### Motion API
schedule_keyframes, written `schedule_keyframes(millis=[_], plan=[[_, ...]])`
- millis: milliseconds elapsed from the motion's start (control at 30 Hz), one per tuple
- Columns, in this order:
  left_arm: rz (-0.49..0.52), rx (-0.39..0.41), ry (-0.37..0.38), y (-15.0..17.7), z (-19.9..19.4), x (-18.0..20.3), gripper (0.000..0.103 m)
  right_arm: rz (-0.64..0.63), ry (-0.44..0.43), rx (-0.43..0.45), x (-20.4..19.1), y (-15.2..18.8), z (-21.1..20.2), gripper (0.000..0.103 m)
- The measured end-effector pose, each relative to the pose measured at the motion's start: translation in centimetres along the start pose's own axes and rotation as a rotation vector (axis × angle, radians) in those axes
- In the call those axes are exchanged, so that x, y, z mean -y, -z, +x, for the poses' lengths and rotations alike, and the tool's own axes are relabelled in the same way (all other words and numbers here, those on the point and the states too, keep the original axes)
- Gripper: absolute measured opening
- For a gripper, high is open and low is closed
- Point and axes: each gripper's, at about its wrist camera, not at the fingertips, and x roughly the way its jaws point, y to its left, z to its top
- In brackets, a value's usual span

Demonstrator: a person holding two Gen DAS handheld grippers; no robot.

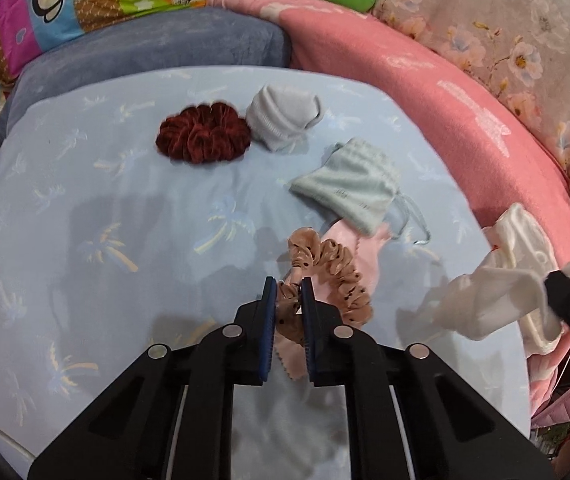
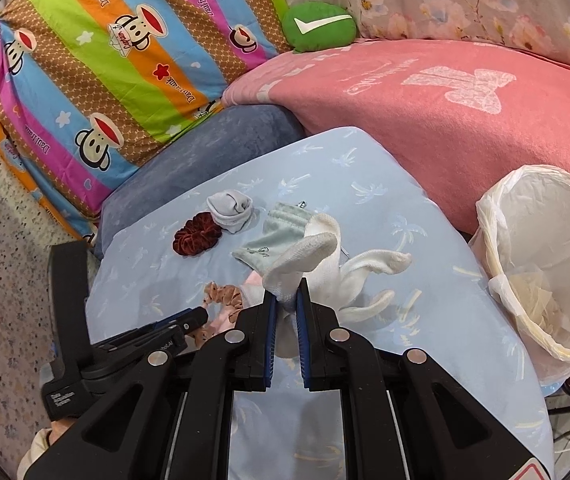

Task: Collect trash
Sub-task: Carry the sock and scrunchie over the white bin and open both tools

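Jaws clamped: left gripper (image 1: 288, 286) on tan scrunchie (image 1: 333, 276), right gripper (image 2: 286, 292) on white sock (image 2: 317, 256); lined bin (image 2: 541, 264) at three o'clock nearly empty, four items left.

The left gripper (image 1: 288, 286) is pointing steeply downward, its two blue-padded fingers (image 1: 269, 312) sitting close together and pinching a tan dotted scrunchie (image 1: 333, 276) between them. The right gripper (image 2: 287, 296) is angling down less steeply, its jaws nearly closed and clamping a white glove (image 2: 313, 256) that is sticking up and out past the fingertips. In the right wrist view the left gripper (image 2: 201, 316) is lying low at the left, its black body reaching in just beside the right one.
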Motion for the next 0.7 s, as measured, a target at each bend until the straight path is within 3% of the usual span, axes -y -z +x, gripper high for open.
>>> schedule_keyframes(millis=[300,700], plan=[[0.066,0.1,0.059,-1.4,-4.3,4.0,0.012,0.0,-0.008,0.064,-0.1,-0.7,-3.2,0.009],[0.188,0.125,0.144,-2.2,-4.6,11.6,0.012,0.066,0.046,0.158,4.6,-1.8,-7.7,0.009]])
